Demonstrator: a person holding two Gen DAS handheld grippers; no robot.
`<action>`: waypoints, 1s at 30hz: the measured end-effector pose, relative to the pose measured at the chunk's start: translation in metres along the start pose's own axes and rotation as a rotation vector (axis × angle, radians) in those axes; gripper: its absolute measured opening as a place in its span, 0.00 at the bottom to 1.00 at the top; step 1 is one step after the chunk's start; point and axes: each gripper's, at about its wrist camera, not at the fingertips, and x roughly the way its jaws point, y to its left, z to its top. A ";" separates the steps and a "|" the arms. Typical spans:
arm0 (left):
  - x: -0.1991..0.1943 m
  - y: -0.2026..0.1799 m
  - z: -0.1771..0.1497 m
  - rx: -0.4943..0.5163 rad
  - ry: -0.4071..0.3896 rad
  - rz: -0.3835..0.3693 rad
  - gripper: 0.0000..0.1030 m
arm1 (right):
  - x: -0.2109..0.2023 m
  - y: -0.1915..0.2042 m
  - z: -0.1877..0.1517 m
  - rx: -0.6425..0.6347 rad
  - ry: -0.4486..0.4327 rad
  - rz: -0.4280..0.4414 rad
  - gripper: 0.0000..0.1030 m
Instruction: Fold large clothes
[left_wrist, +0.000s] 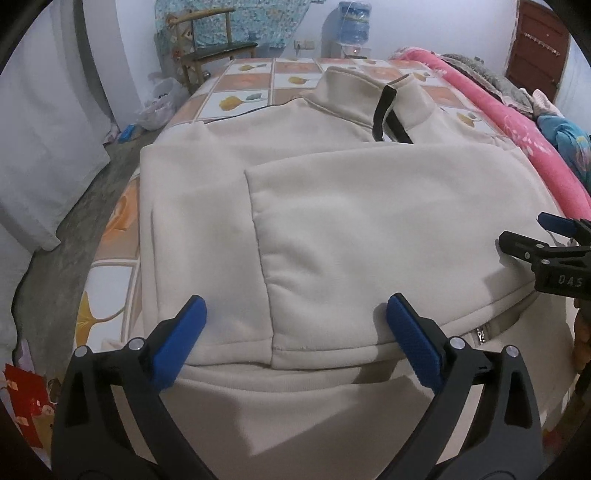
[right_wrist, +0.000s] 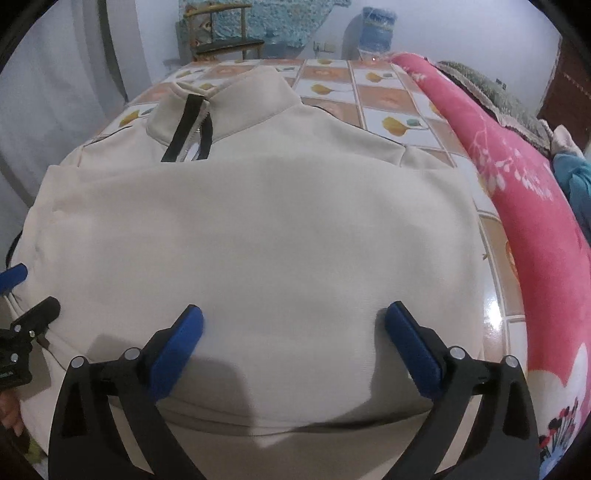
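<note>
A cream zip-up jacket (left_wrist: 332, 206) lies flat on the tiled-pattern table (left_wrist: 243, 96), collar at the far end, with its sleeves folded in over the body. My left gripper (left_wrist: 295, 317) is open and empty, hovering over the jacket's near hem. My right gripper (right_wrist: 293, 325) is open and empty over the jacket (right_wrist: 258, 240) near its hem. The right gripper also shows at the right edge of the left wrist view (left_wrist: 524, 232), open. The left gripper shows at the left edge of the right wrist view (right_wrist: 29, 291).
A rolled pink floral blanket (right_wrist: 524, 206) lies along the table's right side. A wooden chair (left_wrist: 210, 40) and a water dispenser (left_wrist: 351, 26) stand beyond the far end. Plastic bags (left_wrist: 159, 107) lie on the floor at left.
</note>
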 end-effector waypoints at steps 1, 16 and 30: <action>0.001 -0.001 0.000 0.002 0.005 0.006 0.92 | 0.000 0.000 0.000 0.000 0.002 0.000 0.93; 0.000 -0.002 0.000 0.006 0.004 0.025 0.92 | 0.004 0.000 0.004 0.036 0.025 -0.020 0.94; 0.000 -0.001 -0.003 0.042 -0.048 0.015 0.93 | 0.007 -0.002 0.007 0.042 0.069 -0.008 0.94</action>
